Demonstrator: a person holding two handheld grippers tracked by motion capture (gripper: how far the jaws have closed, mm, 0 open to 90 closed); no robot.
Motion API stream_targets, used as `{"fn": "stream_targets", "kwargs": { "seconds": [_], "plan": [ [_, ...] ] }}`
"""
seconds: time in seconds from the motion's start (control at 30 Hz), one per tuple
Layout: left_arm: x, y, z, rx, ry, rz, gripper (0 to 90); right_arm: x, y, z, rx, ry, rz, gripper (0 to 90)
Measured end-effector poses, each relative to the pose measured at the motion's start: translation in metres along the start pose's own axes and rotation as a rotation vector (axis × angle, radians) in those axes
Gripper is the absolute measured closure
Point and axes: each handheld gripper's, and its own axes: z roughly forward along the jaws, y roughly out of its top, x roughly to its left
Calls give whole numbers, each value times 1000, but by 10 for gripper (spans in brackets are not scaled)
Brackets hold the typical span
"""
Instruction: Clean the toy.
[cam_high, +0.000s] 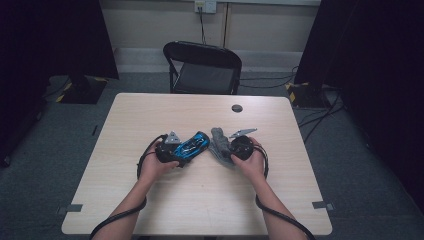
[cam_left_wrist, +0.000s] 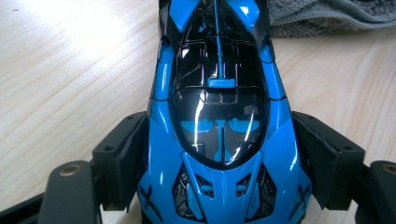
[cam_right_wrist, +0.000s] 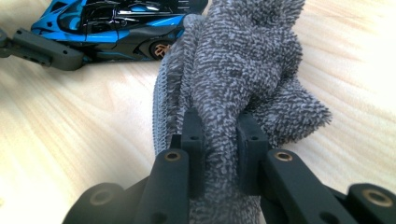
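Left gripper view: blue toy car (cam_left_wrist: 219, 116) sits btwn the 2 black jaws, nose toward the camera, both pads pressed against its sides, so the left gripper (cam_left_wrist: 219, 158) has it clamped w/ jaws set wide. Car has a glossy black canopy & blue bodywork; it rests on the wooden table (cam_left_wrist: 70, 70). Edge of the grey cloth (cam_left_wrist: 327, 14) shows just beyond the car's far end.

Right gripper view: right gripper (cam_right_wrist: 219, 140) has its 2 jaws pinched nearly together on a bunched fold of the grey cloth (cam_right_wrist: 243, 65), a knobbly towel-like fabric, rest of it heaped ahead of the jaws. Cloth touches the car's (cam_right_wrist: 121, 23) side near a wheel.

High view: car (cam_high: 192, 145) & cloth (cam_high: 220, 142) lie side by side at mid-table, left gripper (cam_high: 172, 150) & right gripper (cam_high: 237, 147) each held in 1 hand, forearms coming in from the near edge. Black folding chair (cam_high: 202, 67) stands behind the table's far side.
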Motion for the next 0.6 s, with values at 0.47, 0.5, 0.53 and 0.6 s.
{"fn": "stream_targets", "kwargs": {
  "seconds": [0.47,0.5,0.53,0.6],
  "plan": [
    [0,0,0,0,0,1,240,0,-17,-14,-8,29,32,764],
    [0,0,0,0,0,0,240,0,-18,-16,-11,33,38,764],
    [0,0,0,0,0,0,240,0,-20,-17,-10,35,39,764],
    [0,0,0,0,1,1,240,0,-22,-19,-11,36,44,764]
  ]
}}
